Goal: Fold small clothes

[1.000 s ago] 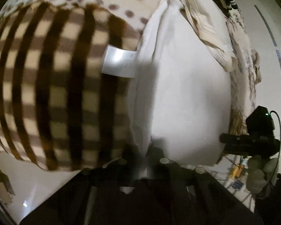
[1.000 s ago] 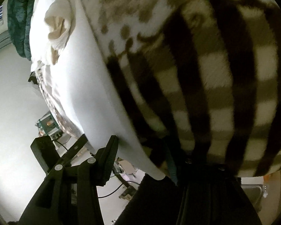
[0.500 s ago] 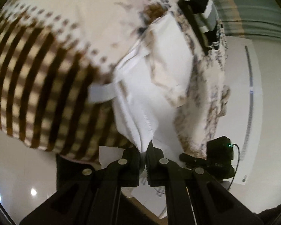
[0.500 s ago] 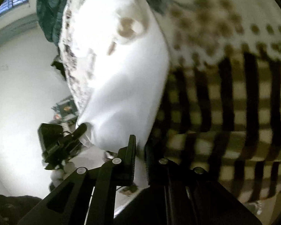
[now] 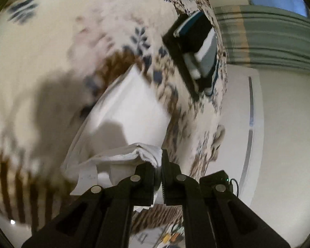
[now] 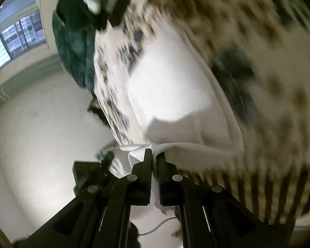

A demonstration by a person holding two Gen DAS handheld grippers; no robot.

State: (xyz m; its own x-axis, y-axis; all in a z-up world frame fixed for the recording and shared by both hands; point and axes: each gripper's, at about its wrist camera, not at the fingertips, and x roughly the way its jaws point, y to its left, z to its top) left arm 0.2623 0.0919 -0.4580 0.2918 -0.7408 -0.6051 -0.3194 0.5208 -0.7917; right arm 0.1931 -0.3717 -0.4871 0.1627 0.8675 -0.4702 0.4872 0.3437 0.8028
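Both the left gripper (image 5: 158, 165) and right gripper (image 6: 154, 161) have fingers clamped on the small white cotton garment's (image 5: 132, 111) near edge above the patterned bedspread (image 5: 51, 41), so, blur permitting, the fold looks barely halfway.

The soft fabric garment (image 5: 132, 113) is plain white, with a white label (image 5: 86, 177) at its edge. Under it, the bed cover (image 5: 57, 41) is cream, printed with dark blue leaf sprigs and brown blotches, turning to brown stripes below the garment. Above the garment lies a folded stack of cloth (image 5: 196, 47) in black, white, grey and teal. Both claws (image 5: 158, 177) (image 6: 154, 175) are matte black; a dark green cloth (image 6: 74, 41) hangs beyond the garment.
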